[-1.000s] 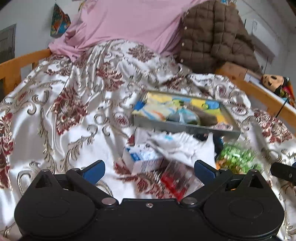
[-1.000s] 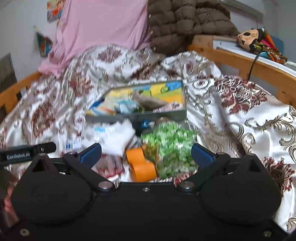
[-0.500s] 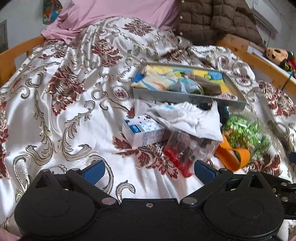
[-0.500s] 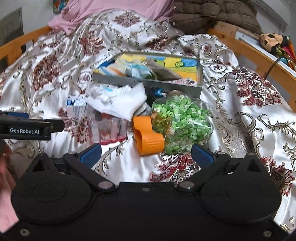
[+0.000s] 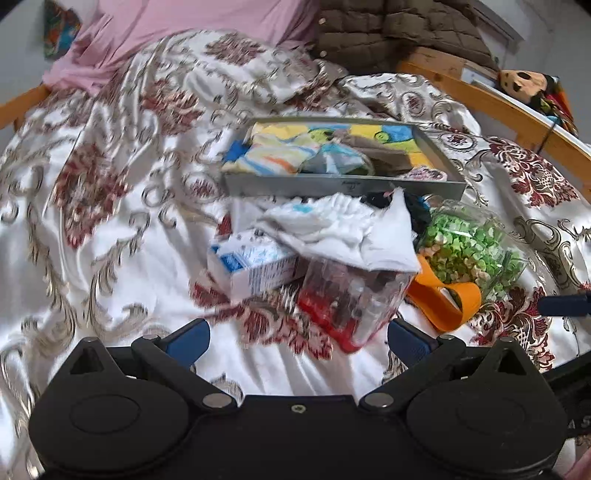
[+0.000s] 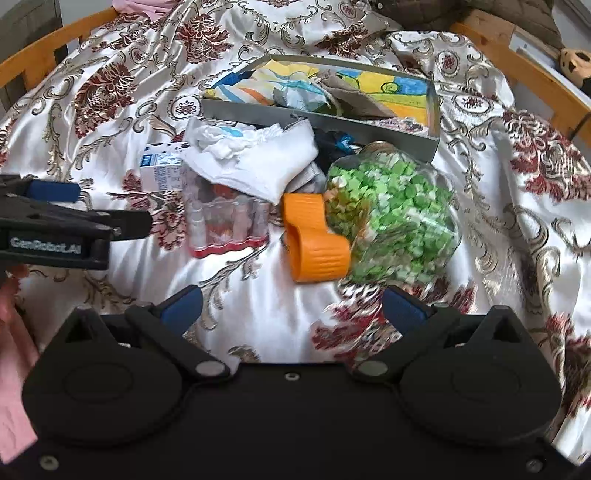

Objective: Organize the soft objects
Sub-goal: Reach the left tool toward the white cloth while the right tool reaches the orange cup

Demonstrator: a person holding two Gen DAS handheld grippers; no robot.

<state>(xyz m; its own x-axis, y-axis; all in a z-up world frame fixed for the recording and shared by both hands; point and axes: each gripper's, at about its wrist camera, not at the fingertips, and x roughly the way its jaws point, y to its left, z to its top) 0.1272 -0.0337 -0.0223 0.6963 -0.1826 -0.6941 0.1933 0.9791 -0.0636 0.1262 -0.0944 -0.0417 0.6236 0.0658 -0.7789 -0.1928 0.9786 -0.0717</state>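
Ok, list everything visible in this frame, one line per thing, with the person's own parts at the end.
tray: 1, grey, mid-bed, holding colourful folded cloths
white cloth: 1, crumpled, in front of tray, draped over the clutter
carton: 1, white and blue, left of cloth
bottle pack: 1, clear with red base, below cloth
orange loop: 1, beside jar
jar: 1, clear, green pieces inside, on its side
bedspread: 1, white with red floral
jacket: 1, brown, bedhead
left claw: open, empty
right claw: open, empty
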